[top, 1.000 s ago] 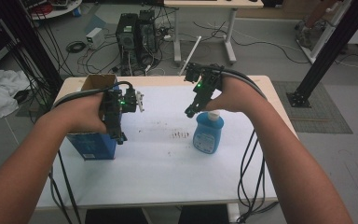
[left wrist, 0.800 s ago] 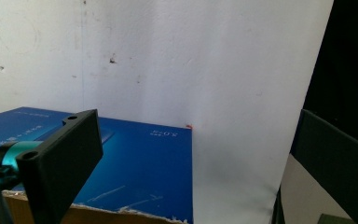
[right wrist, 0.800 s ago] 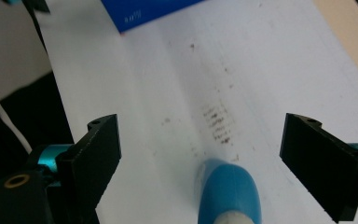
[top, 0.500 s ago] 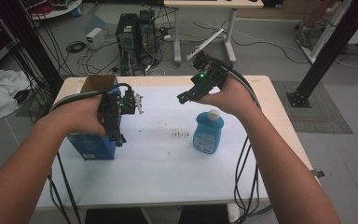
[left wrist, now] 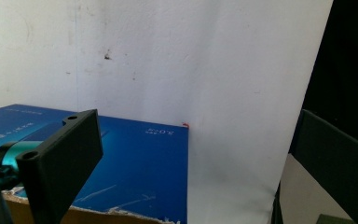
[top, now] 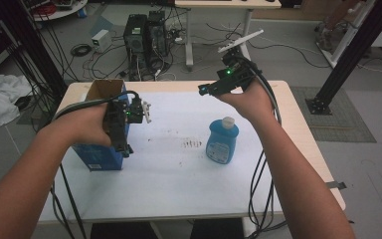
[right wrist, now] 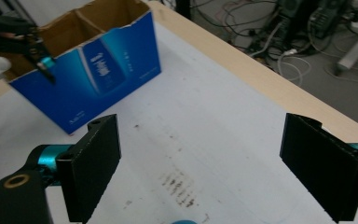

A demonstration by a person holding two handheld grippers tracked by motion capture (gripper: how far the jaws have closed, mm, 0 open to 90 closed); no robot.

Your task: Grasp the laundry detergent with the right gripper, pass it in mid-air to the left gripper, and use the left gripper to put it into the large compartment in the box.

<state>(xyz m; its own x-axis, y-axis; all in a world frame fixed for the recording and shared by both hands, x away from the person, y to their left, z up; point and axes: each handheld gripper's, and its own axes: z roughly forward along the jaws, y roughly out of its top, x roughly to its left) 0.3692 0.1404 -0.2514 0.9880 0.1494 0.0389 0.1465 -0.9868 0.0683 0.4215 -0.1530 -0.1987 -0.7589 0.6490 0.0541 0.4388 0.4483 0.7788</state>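
A blue bottle [top: 222, 141] with a white cap stands upright on the white table [top: 179, 184], right of centre. My right gripper [top: 205, 89] hangs in the air above and beyond it, open and holding nothing. In the right gripper view its jaws [right wrist: 200, 140] stand wide apart over the table, and the bottle's cap [right wrist: 184, 222] just shows at the bottom edge. At the table's left stands a blue cardboard box [top: 99, 152] with an open top. My left gripper [top: 122, 142] is held against its near right side, pointing down. Its jaws [left wrist: 196, 140] are open and empty, with the box [left wrist: 135, 163] beneath.
Dark smudges [top: 191, 144] mark the table between box and bottle. The right gripper view shows the box [right wrist: 102, 79] with the left gripper [right wrist: 23, 42] over it. Computer towers [top: 146, 30], cables and a desk stand on the floor beyond the far edge. Cables trail from both grippers.
My right gripper has risen from just over the bottle's cap and moved toward the far edge, leaving the bottle standing. The left gripper and the box have stayed put.
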